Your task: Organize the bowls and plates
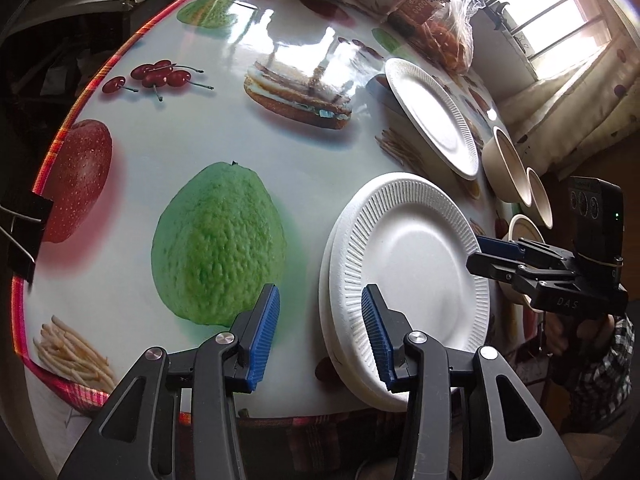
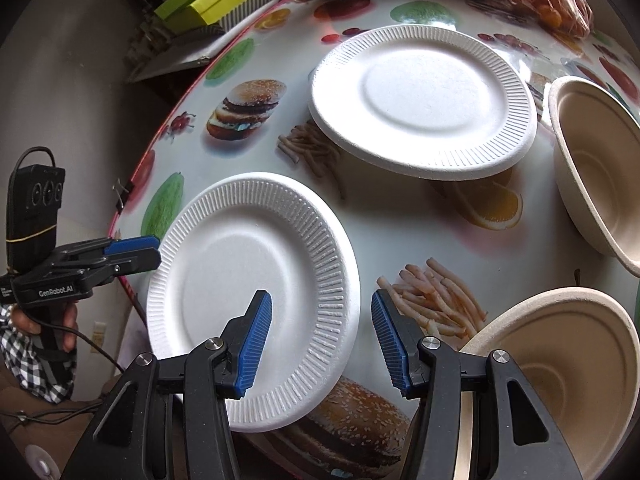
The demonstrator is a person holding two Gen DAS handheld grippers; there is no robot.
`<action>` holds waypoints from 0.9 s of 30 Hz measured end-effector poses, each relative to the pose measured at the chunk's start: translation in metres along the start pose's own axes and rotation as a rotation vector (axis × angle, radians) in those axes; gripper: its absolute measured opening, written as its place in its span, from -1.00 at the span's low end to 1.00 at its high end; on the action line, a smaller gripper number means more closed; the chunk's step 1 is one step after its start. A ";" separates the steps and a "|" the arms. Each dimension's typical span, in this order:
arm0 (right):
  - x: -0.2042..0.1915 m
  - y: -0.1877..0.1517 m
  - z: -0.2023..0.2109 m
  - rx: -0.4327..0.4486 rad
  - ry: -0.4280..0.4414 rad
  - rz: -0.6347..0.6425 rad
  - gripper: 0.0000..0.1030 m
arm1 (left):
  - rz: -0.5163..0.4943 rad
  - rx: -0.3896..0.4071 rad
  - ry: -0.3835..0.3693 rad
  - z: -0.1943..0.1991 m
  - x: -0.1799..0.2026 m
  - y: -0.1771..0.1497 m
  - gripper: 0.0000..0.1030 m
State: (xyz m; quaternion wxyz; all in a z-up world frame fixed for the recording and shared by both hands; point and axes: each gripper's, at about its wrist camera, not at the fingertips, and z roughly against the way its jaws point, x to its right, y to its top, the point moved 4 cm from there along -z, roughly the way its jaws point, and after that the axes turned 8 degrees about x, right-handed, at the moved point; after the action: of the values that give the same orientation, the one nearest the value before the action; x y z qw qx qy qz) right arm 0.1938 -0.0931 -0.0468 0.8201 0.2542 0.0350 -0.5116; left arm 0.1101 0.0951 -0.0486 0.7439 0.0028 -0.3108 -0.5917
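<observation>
Left wrist view: a glossy table [image 1: 168,152] printed with fruit and burgers, a barred window [image 1: 560,20] behind. The left gripper [image 1: 320,336] tilts down, jaws partly apart and empty, straddling the near plate's [image 1: 420,256] rim. A far plate [image 1: 432,120] and bowls [image 1: 506,164] lie beyond.

Right wrist view: the right gripper [image 2: 322,340] hovers over the near plate [image 2: 240,280], jaws partly apart, empty. A bowl [image 2: 560,352] sits just beside.

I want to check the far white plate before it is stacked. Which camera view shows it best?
The right wrist view: the far white plate lies there almost whole and large, with its ribbed rim and flat centre clear. In the left wrist view the same plate is small, squeezed toward the right side and seen at a steep slant.
</observation>
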 end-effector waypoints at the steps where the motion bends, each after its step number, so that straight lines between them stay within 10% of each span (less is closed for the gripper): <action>1: 0.000 -0.001 0.000 -0.006 -0.001 -0.006 0.01 | -0.001 -0.002 -0.005 0.001 0.001 -0.001 -0.14; 27: -0.012 0.003 -0.001 0.010 0.039 -0.035 0.01 | 0.018 -0.015 -0.035 -0.001 0.009 -0.006 -0.14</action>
State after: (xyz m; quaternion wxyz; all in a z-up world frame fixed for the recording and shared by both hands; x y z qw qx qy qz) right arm 0.1904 -0.0815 -0.0425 0.8089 0.2677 0.0529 -0.5209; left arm 0.1064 0.0850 -0.0476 0.7435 -0.0159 -0.3195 -0.5873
